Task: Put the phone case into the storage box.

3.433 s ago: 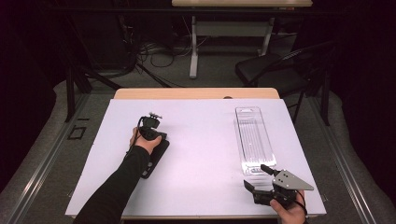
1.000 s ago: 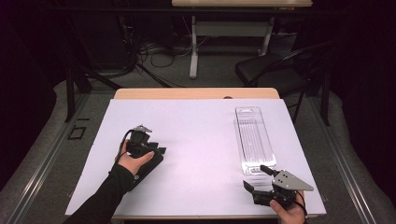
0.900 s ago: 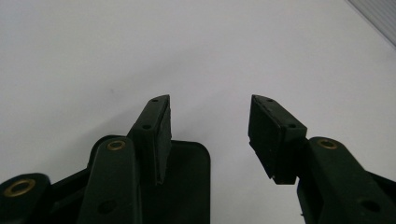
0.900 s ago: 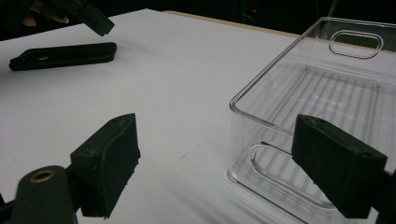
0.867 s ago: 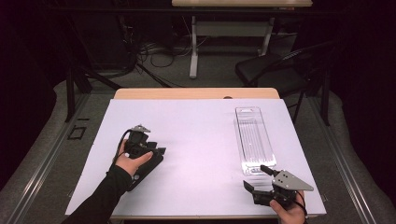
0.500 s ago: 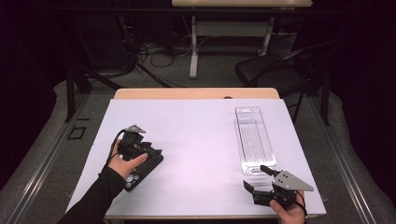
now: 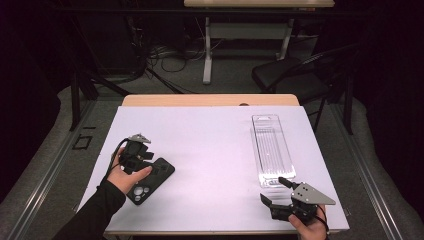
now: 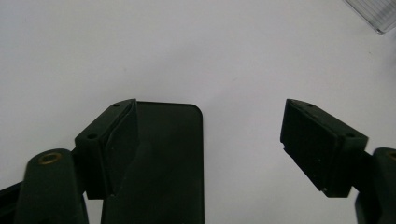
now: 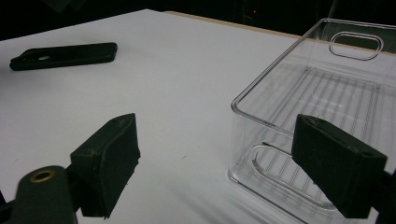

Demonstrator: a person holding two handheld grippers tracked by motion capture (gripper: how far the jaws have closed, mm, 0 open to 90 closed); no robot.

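At the table's 8 o'clock: black rectangular plastic phone case (image 7: 150, 180), flat on the white table surface (image 7: 210, 150), camera cut-outs toward the near edge. Long axis running from 7 to 1 o'clock in the high view. Directly over its far half, the left gripper (image 7: 134, 155), jaws spread wide and empty; seen along the left gripper view, left jaw already lying over the case (image 8: 163, 158), right jaw standing well clear on bare white. Closing as it stands would likely miss, so a shift toward 3 o'clock seems needed to straddle the width.

Over at 4 o'clock: clear long ribbed plastic bin (image 7: 272, 150), empty, upright. Just beside its near end, the right gripper (image 7: 280, 197), jaws also parted, holding nothing, and far from the case (image 9: 65, 55). Left hand plainly nearer.
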